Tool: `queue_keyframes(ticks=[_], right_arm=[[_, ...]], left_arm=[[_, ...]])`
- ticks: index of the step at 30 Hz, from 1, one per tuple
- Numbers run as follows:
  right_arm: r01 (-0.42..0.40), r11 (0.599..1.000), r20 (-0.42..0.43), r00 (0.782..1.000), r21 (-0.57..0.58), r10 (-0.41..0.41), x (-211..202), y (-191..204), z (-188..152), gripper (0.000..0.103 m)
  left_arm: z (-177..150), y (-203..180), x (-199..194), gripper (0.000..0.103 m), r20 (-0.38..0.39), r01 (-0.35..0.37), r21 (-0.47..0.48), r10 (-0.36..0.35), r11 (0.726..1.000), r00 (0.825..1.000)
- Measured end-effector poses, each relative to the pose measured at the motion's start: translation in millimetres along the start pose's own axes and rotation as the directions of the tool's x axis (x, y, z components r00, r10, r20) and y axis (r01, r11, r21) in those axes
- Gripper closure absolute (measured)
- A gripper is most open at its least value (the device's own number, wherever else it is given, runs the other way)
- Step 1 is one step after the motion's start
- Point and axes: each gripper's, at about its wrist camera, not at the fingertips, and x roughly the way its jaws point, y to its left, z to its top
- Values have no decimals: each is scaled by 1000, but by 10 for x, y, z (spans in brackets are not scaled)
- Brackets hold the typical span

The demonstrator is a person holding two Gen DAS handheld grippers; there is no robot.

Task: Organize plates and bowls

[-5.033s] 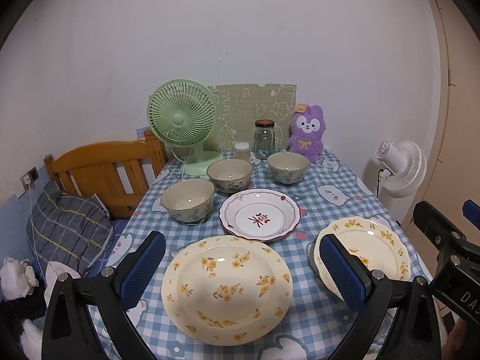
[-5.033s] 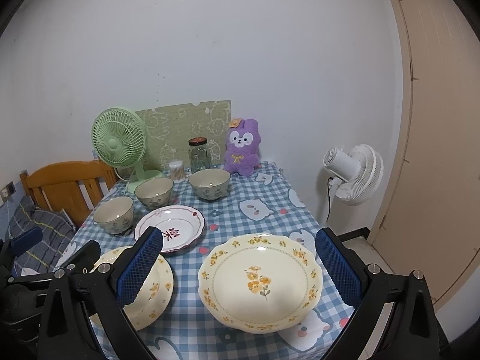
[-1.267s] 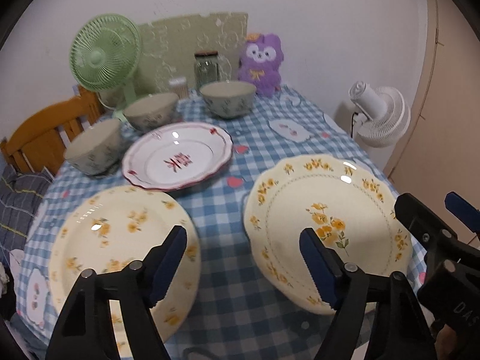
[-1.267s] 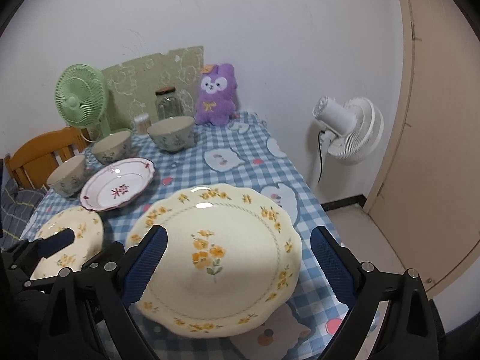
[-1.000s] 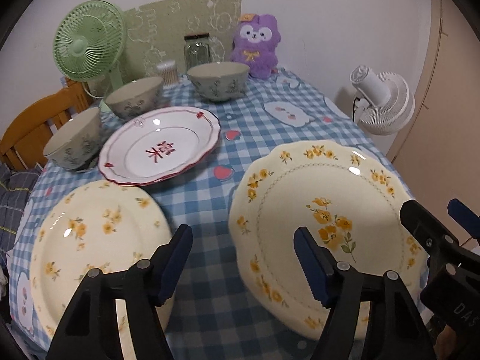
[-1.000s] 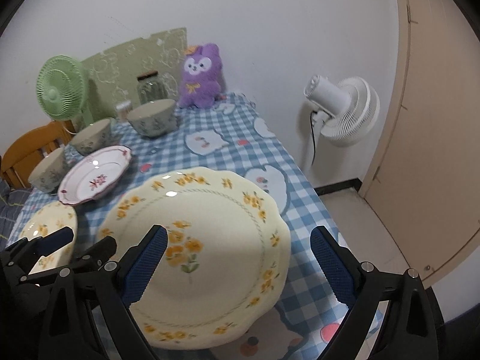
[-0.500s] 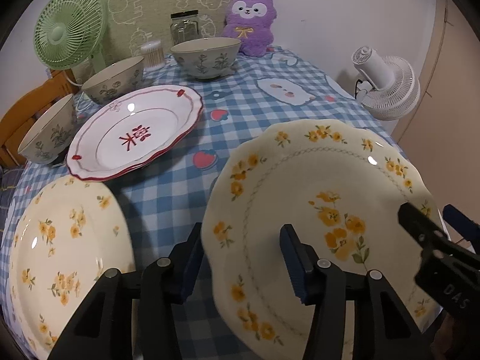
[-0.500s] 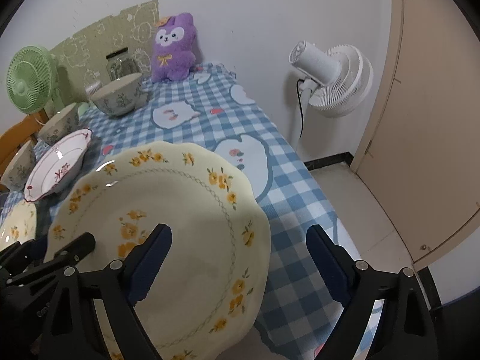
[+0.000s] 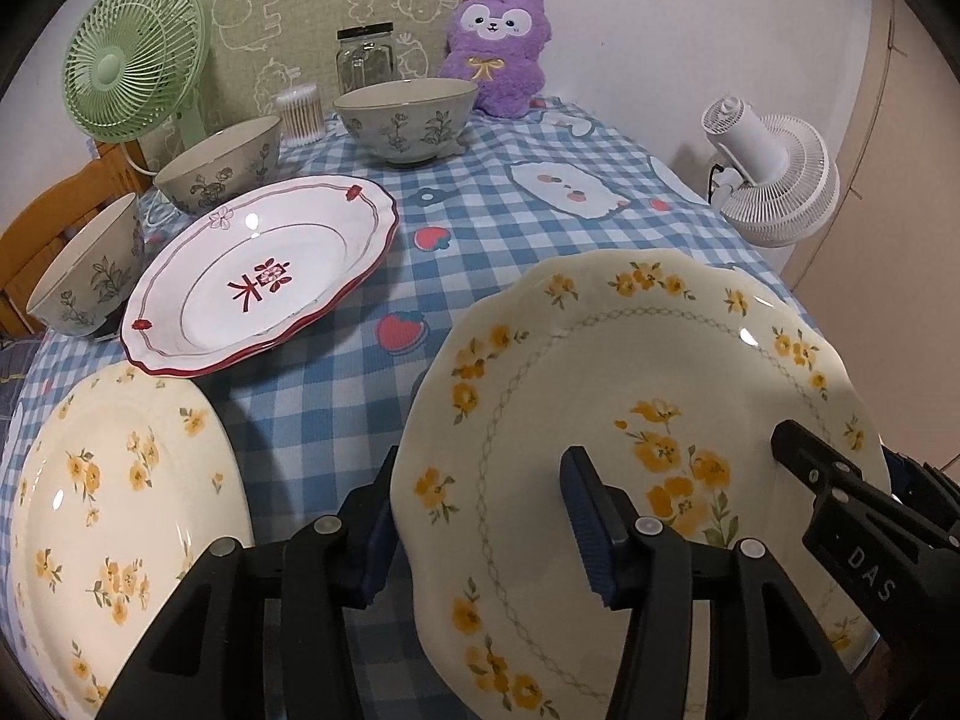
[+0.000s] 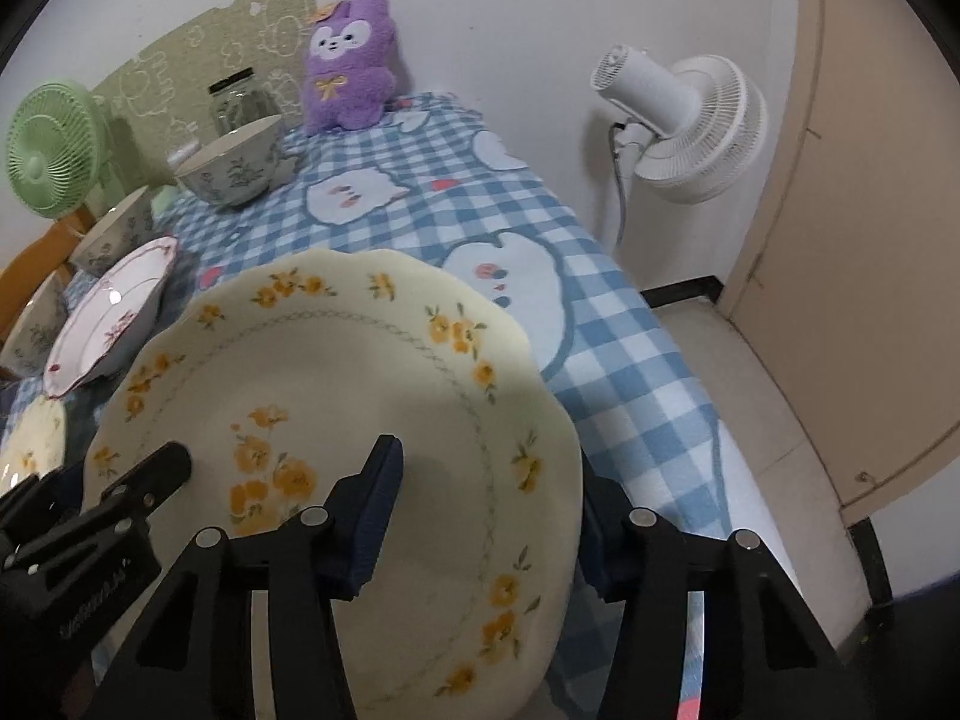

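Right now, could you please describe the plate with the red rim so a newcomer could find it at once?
On the blue checked tablecloth, look in front of the green desk fan, beside the floral bowls. The red-rimmed plate is white with a red character, unlike the cream plates with yellow flowers.

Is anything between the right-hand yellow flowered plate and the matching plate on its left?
Nothing visible. Only checked tablecloth separates the right-hand plate from the matching plate; the red-rimmed plate sits farther back.
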Motion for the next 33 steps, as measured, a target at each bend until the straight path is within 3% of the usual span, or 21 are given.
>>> queue_keyframes(ticks=[5,17,27,30,32,33], right_arm=[[19,1000,5,1000,16,-19,-2,24,9,50],[14,1000,41,999,-26,-13,52,243,166,52],[-22,1000,-7,1000,13,22,178,179,219,52],[-51,998,-21,998,33,51,175,144,237,52],[-49,998,-20,999,36,50,160,146,240,52],[-42,999,-8,999,28,42,135,160,240,52]], left_arm=[[16,44,-13,57,5,-25,-19,25,1000,1000],[132,205,14,57,15,-64,-23,64,998,998],[141,200,74,56,7,-62,-31,62,998,998],[138,183,75,49,5,-65,-20,65,998,998],[117,148,82,21,2,-90,-7,90,996,996],[105,143,86,20,1,-95,-6,95,995,995]])
